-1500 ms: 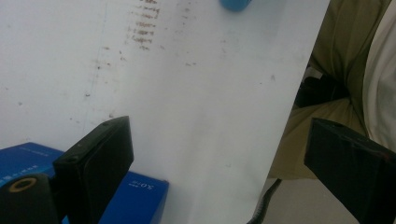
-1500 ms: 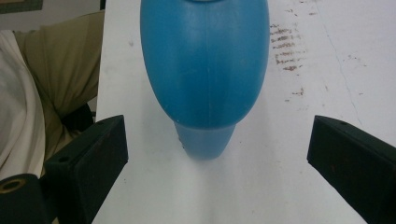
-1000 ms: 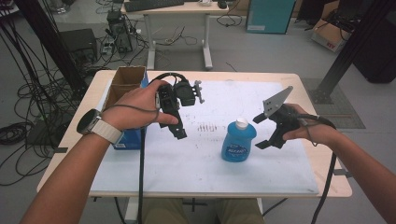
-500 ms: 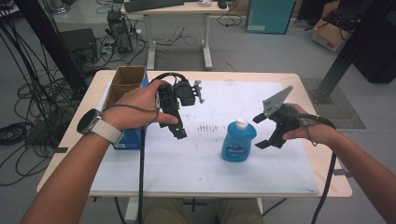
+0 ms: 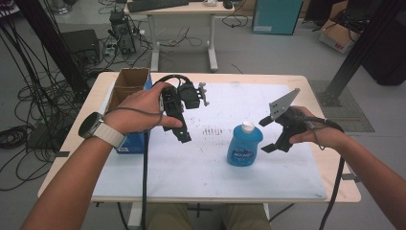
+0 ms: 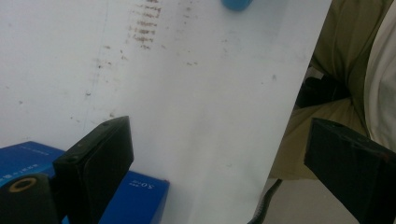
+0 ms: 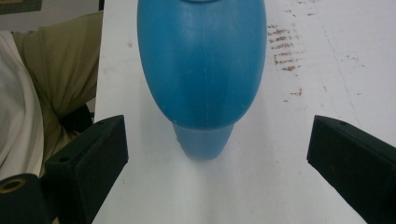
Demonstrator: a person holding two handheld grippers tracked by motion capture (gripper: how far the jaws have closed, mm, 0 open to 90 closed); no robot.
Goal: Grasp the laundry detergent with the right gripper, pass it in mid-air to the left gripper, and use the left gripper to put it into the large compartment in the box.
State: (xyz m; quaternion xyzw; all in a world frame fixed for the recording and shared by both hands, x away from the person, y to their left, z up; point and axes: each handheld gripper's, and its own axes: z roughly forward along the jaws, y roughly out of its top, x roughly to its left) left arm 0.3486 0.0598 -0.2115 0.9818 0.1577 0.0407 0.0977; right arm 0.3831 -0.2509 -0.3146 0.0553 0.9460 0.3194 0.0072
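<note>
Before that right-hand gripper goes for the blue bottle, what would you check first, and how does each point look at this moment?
1. Right gripper open wide enough for the blue bottle: ok, its jaws stand apart on either side of the bottle in the right gripper view.
2. Bottle upright on the white mat: ok.
3. White cap on the bottle: ok; how tightly, cannot tell.
4. Jaws not yet touching the bottle: ok, a gap shows on both sides.
5. Left gripper out of the way: ok, open, held above the mat near the blue box.
6. Bottle full or empty: cannot tell.
</note>
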